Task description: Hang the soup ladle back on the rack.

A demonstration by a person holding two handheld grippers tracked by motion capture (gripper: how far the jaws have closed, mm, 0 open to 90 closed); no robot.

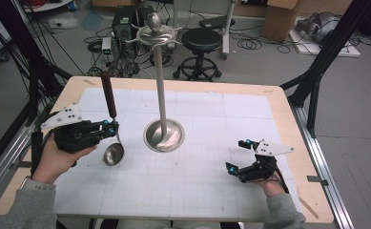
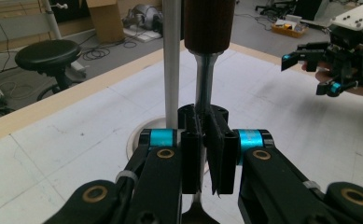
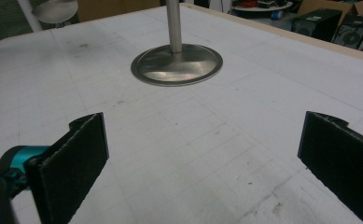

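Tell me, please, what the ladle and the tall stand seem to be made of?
Ladle: likely polished steel bowl and stem, judging by their mirror shine; its dark brown matte handle looks like wood. Stand: apparently brushed steel, silvery with soft reflections on its round base.

ladle [image 1: 112,143]: glossy metal bowl, dark wood handle; stand [image 1: 163,134]: polished steel.

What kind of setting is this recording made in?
Most likely a lab or workshop: a gridded white mat covers the table, black frame struts stand beside it, and cables, electronics boxes and a stool crowd the floor.
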